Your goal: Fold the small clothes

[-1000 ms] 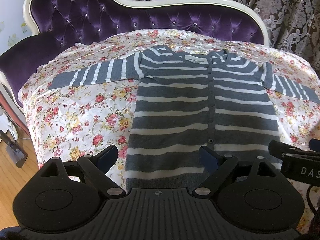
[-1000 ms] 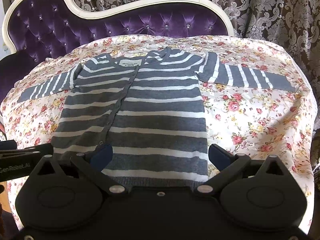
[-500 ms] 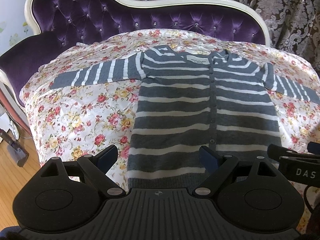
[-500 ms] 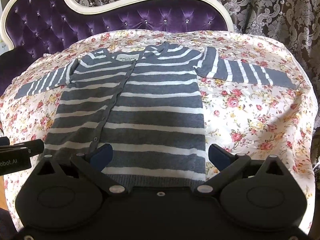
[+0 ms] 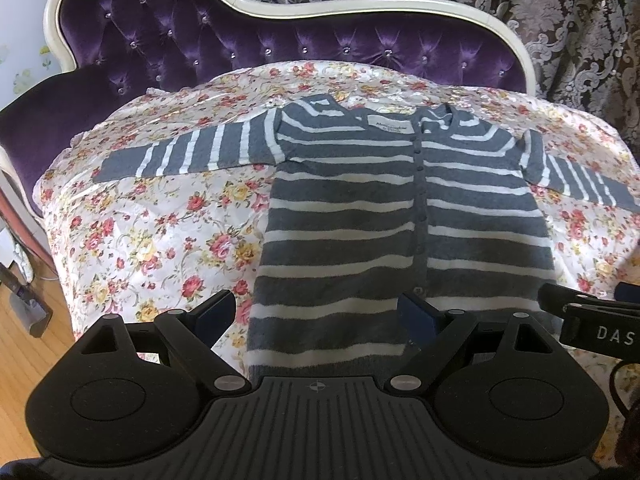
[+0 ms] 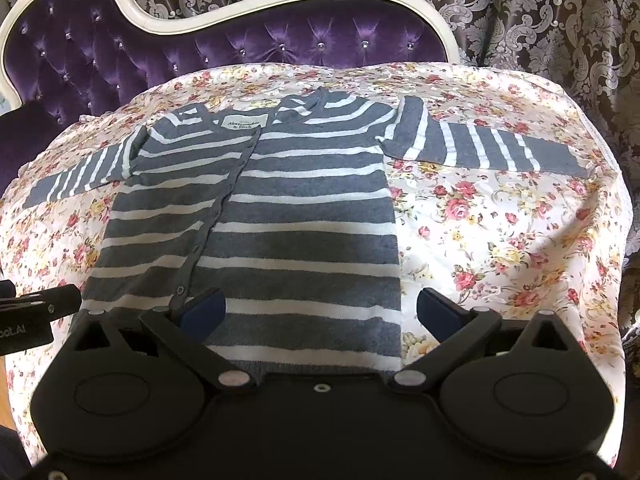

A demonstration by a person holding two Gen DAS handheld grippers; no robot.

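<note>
A grey cardigan with white stripes (image 5: 404,216) lies flat and buttoned on a floral sheet, both sleeves spread out sideways; it also shows in the right wrist view (image 6: 280,208). My left gripper (image 5: 316,314) is open and empty, hovering over the hem's left half. My right gripper (image 6: 320,308) is open and empty over the hem's right half. Each gripper's side shows at the edge of the other's view. The hem's nearest edge is hidden behind the gripper bodies.
The floral sheet (image 5: 152,224) covers a purple tufted sofa (image 5: 240,40) with a cream frame. Patterned curtains (image 6: 520,20) hang behind. Wooden floor (image 5: 20,360) lies at the left. The sheet drops away at its right edge (image 6: 612,240).
Both grippers have shifted slightly toward the cardigan and the view has risen a little. The cardigan has not moved. Both jaws stay open.
</note>
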